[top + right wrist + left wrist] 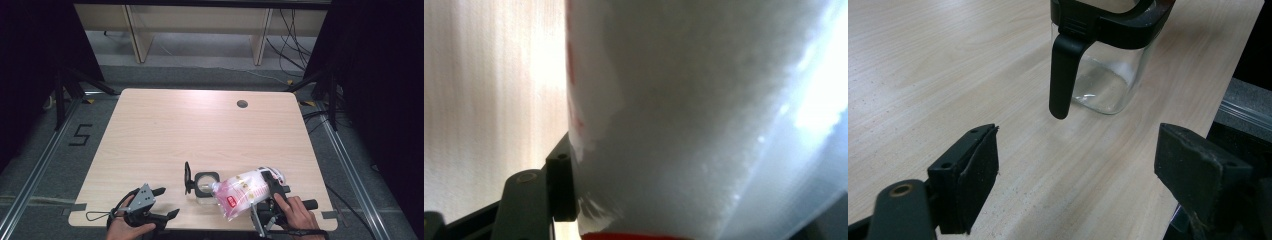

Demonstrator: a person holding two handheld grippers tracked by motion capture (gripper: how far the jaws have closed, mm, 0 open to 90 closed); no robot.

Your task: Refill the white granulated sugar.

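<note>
White bag (243, 194), apparently clamped in right hand-held gripper (267, 192), tilts over glass jar (205, 187).

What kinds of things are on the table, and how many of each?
Glass jars with a black lid: 1, jar
Plastic bags of white powder: 1, bag, held tilted above the jar
Hand-held grippers: 2, left gripper and right gripper
Total: 4

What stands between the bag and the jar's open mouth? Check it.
Nothing visible. The right hand-held gripper holds the bag tilted, its corner at the open mouth of the glass jar; the jar's lid is swung aside to the left.
</note>
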